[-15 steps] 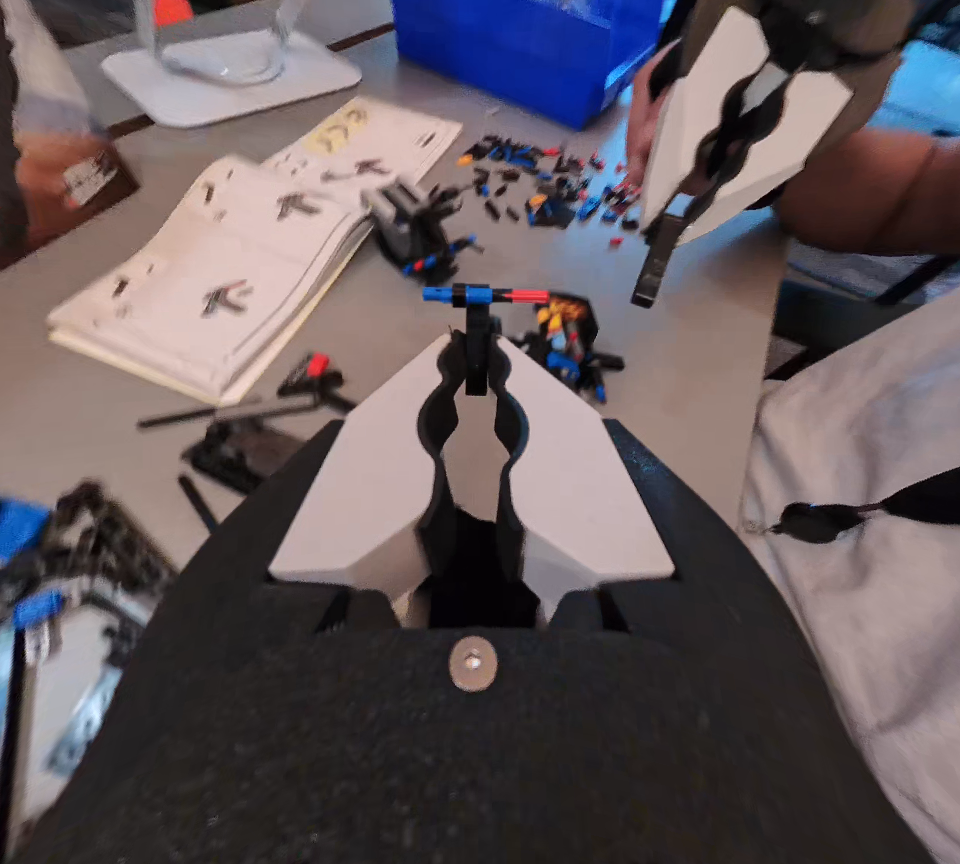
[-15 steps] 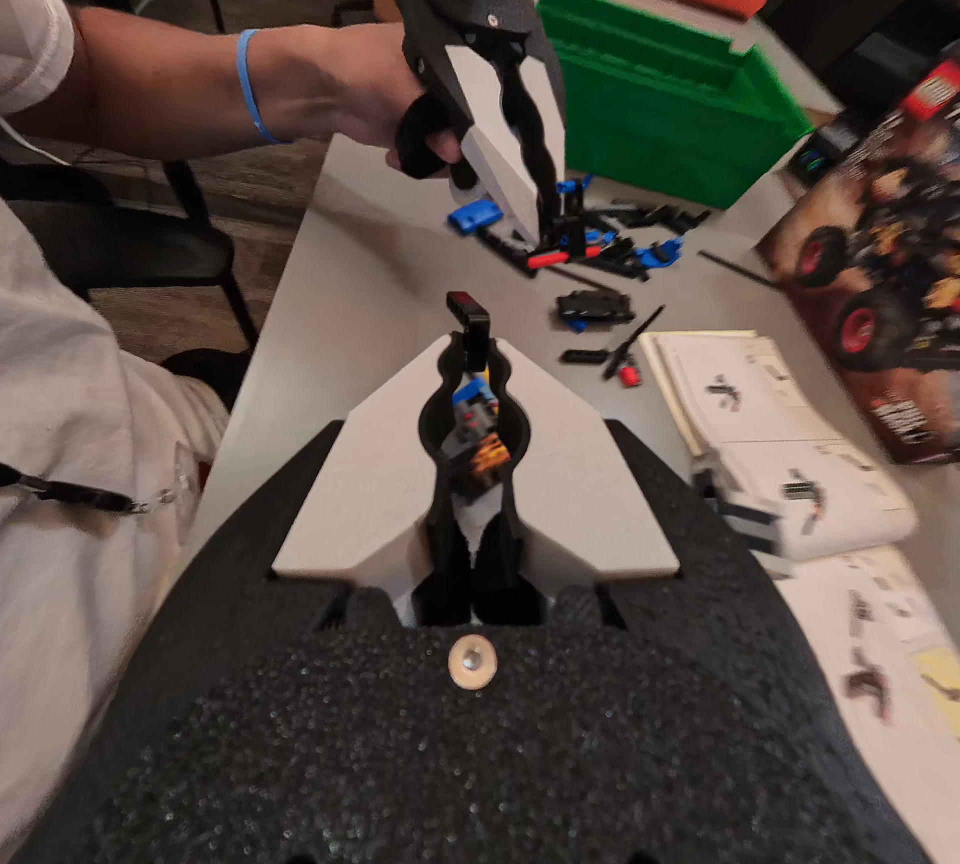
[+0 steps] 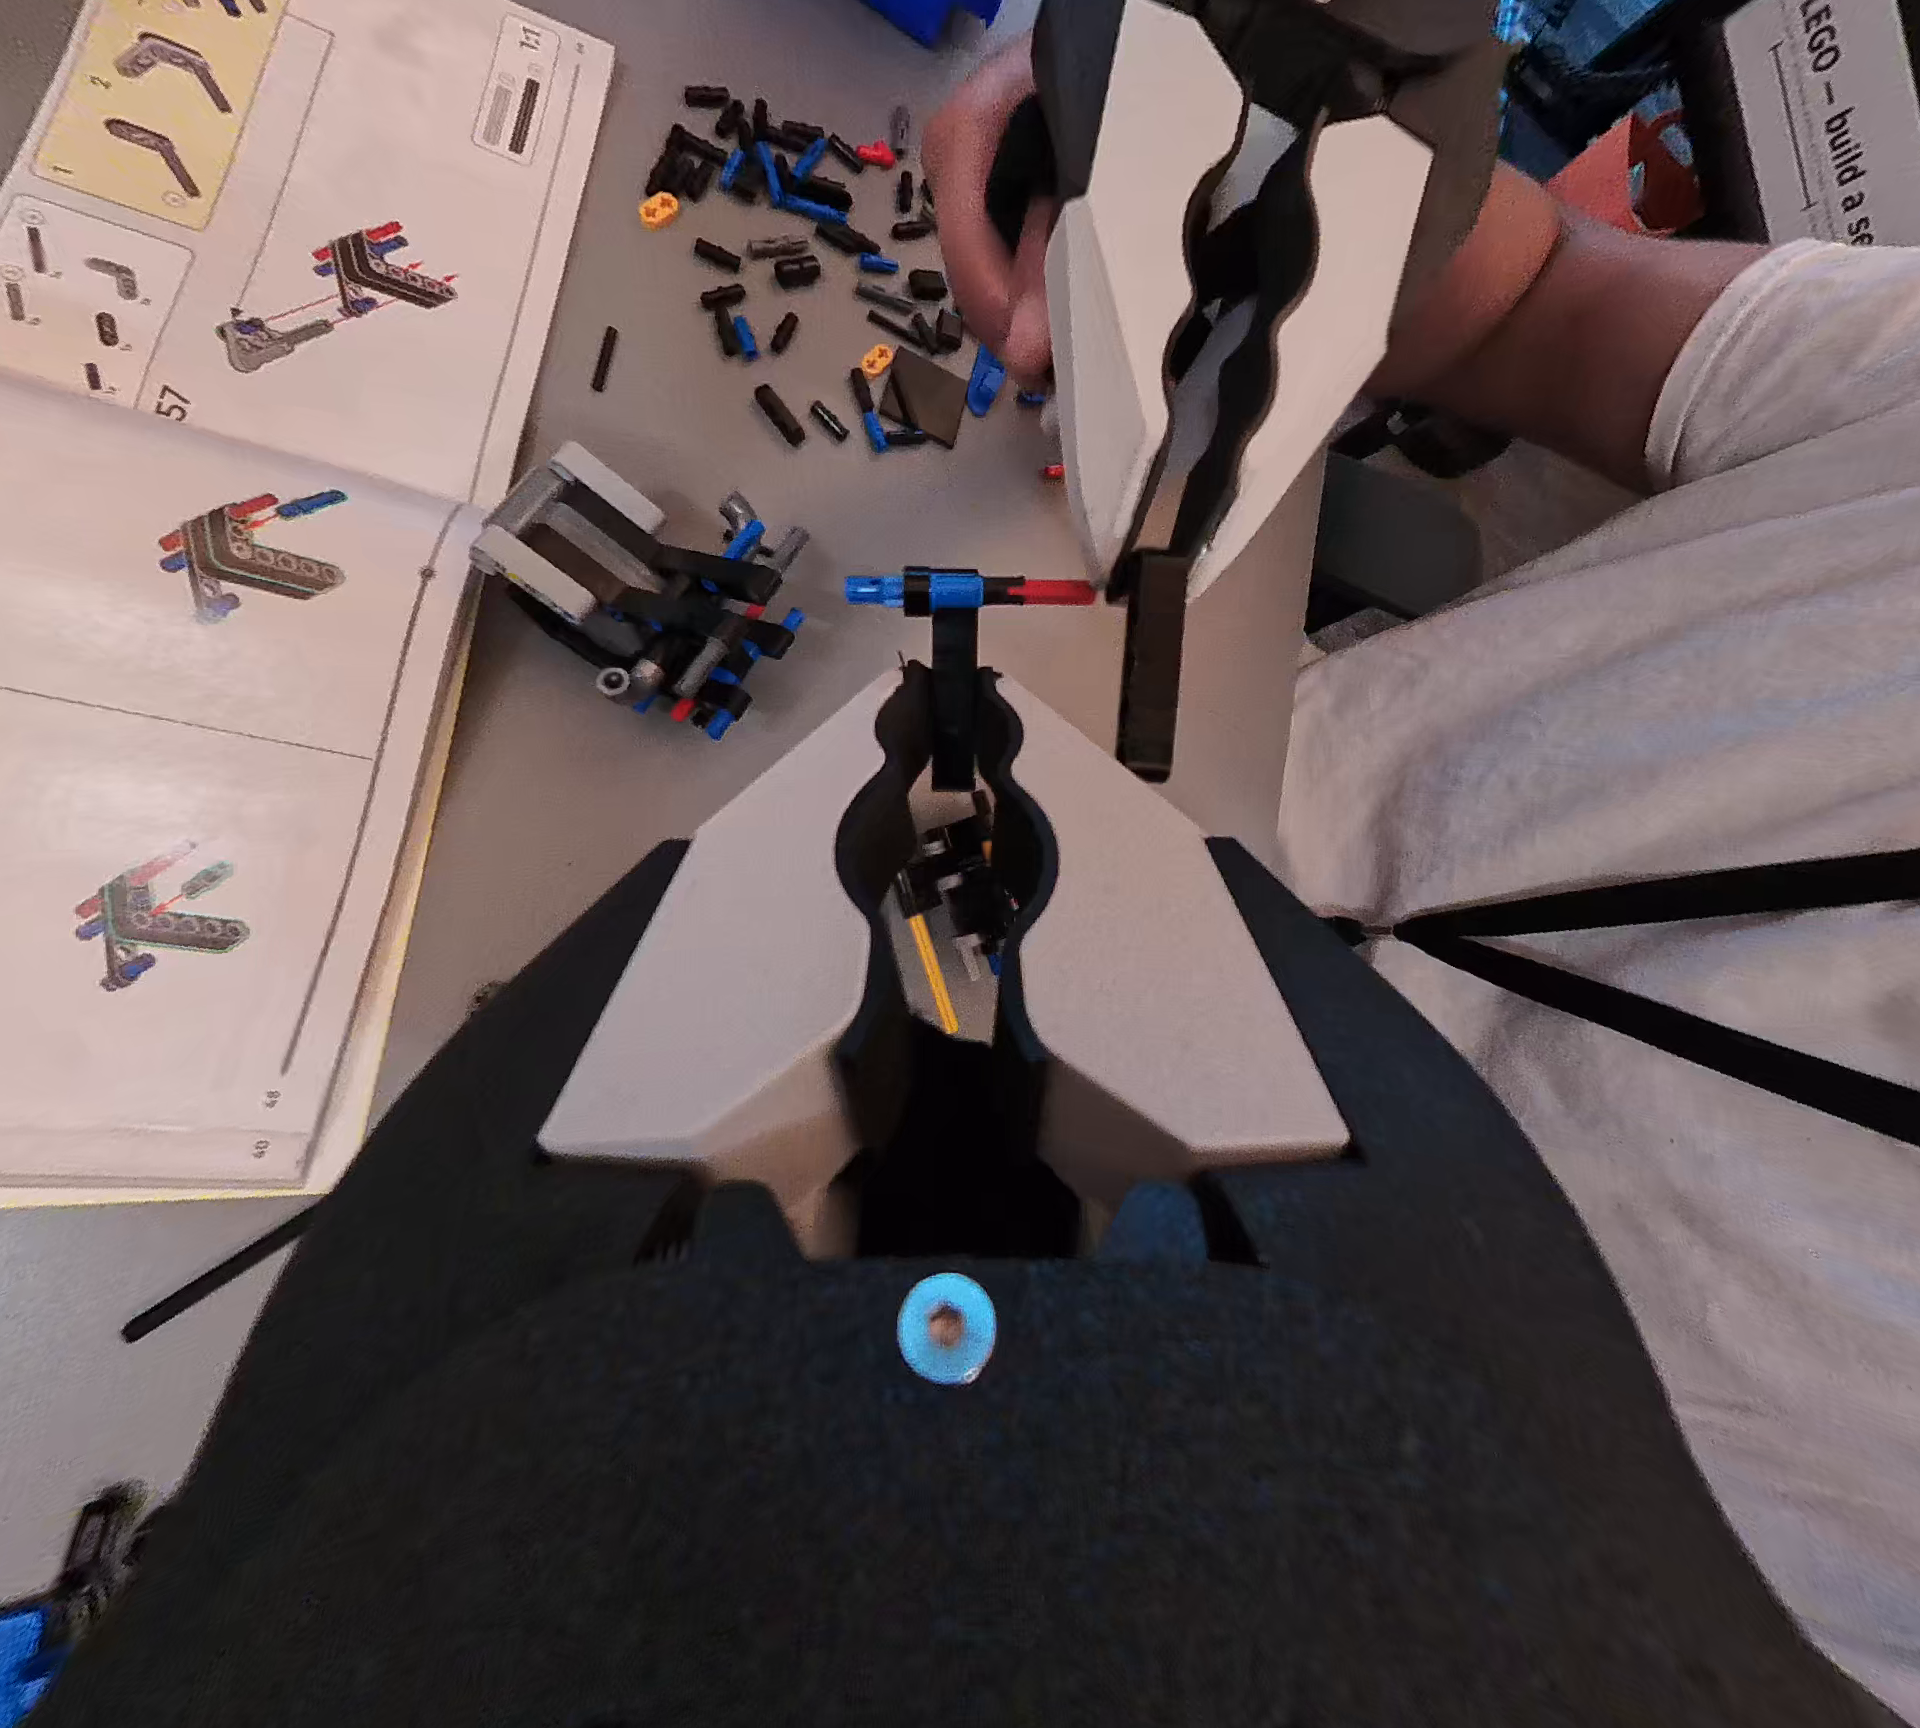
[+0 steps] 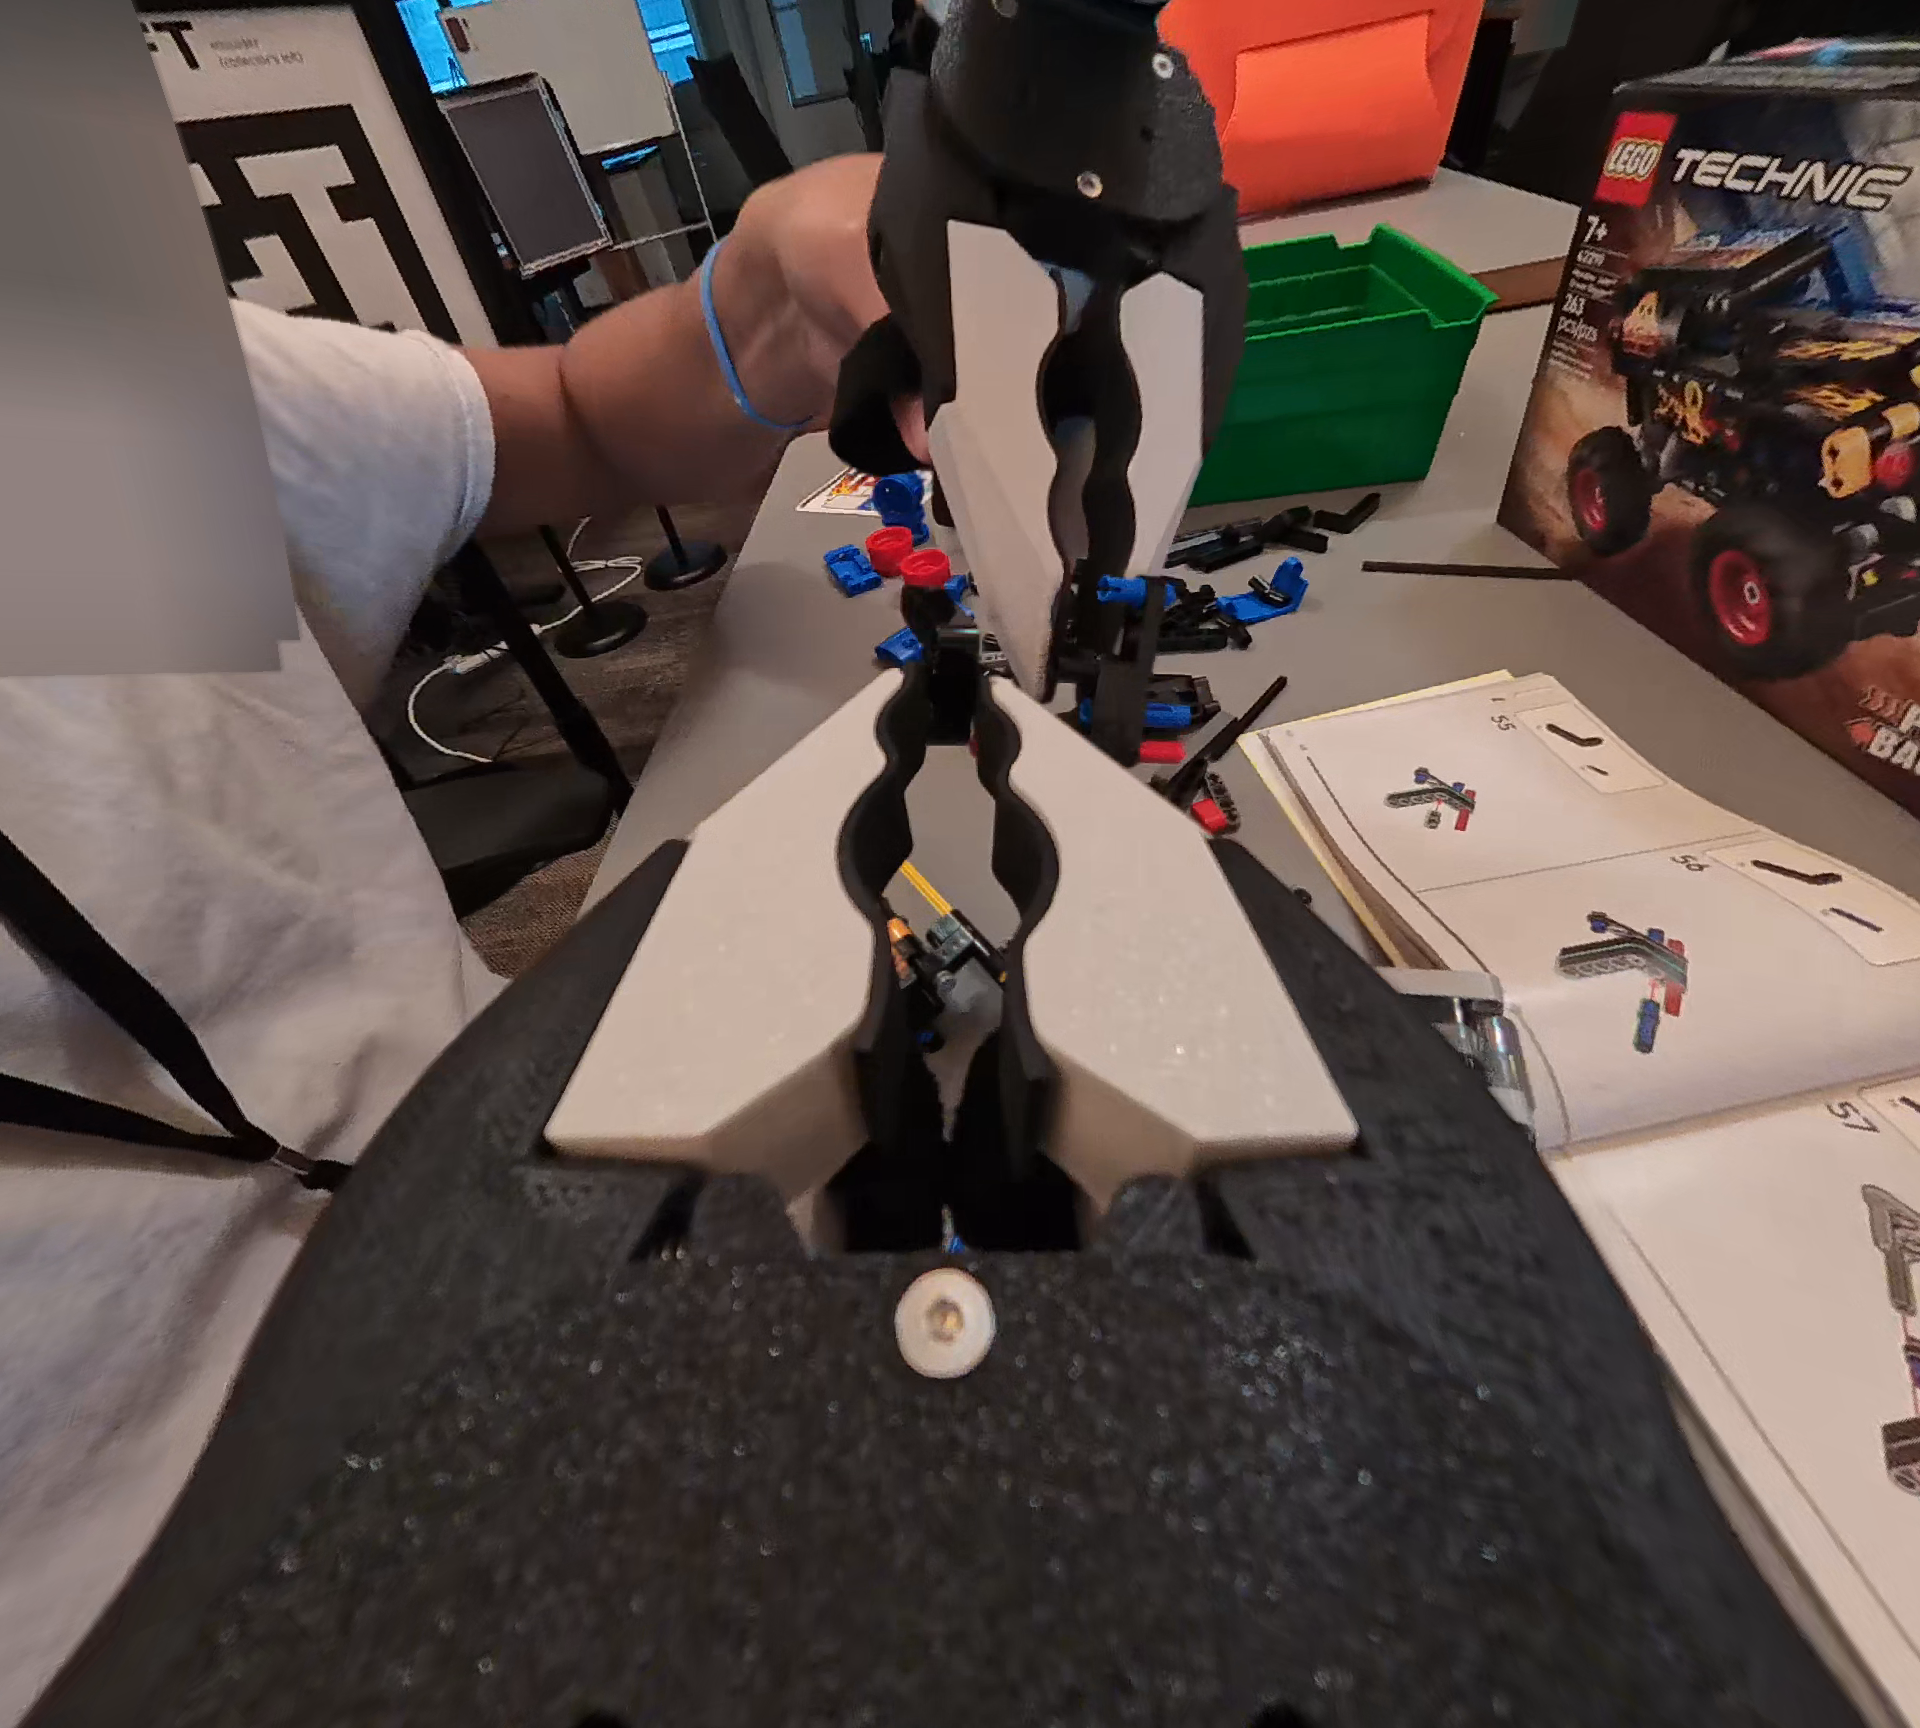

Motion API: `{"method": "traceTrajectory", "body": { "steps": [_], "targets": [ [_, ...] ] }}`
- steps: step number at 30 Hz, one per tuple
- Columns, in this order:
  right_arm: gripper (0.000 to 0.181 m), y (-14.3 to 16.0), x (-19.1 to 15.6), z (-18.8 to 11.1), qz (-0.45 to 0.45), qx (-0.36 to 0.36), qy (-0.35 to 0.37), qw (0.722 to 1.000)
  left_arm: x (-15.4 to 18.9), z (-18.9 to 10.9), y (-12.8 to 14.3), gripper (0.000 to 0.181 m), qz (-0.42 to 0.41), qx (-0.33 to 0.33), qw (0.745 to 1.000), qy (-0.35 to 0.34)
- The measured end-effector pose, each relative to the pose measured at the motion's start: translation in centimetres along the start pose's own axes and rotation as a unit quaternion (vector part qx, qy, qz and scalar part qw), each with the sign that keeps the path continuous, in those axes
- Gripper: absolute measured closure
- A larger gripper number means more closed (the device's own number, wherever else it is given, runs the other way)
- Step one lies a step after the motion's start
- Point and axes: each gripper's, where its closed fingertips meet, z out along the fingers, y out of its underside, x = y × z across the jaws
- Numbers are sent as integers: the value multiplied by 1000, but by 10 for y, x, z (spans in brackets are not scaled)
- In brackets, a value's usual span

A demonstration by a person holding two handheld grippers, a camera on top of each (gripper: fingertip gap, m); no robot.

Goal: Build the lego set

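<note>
Both grippers are up off the table (image 3: 582, 805), tips nearly meeting. The left gripper (image 3: 951, 691) has its jaws pinched tight on a short black beam (image 3: 951, 691) standing upright, and that beam carries a cross pin on top, blue end (image 3: 873, 589) on one side, red end (image 3: 1049, 591) on the other. The right gripper (image 3: 1138, 566) comes in from above, jaws clamped on a longer black beam (image 3: 1148, 665) that hangs down past its tips. The red end sits right up against the top of that beam; can't tell if it's actually in a hole or just touching.

In the right wrist view, the right gripper (image 4: 945, 691) is squeezed on its black piece and the left gripper (image 4: 1081, 629) hangs down just beyond it.

Down on the table: a half-built grey and black assembly (image 3: 634, 587) next to the open manual (image 3: 260, 535), and a scatter of small black, blue and orange loose parts (image 3: 810, 265) farther out. The set's box (image 4: 1756, 390) stands on the far side of the manual, with a green bin (image 4: 1340, 359) behind it.
</note>
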Motion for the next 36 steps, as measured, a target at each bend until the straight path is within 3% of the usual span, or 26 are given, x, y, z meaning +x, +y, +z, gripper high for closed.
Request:
{"method": "traceTrajectory", "body": {
  "steps": [14, 26, 36],
  "targets": [
    [174, 12, -4, -4, 4, -18, -34, 999, 7, 7, 3, 176, 7, -32, 999, 16],
    [174, 18, -8, -1, 43, -16, -68, 997, 9, 6, 9, 176, 26, -51, 998, -9],
    [174, 25, -2, 2, 5, -38, -38, 999, 11, 11, 12, 176, 46, -47, 998, -3]
  ]
}}
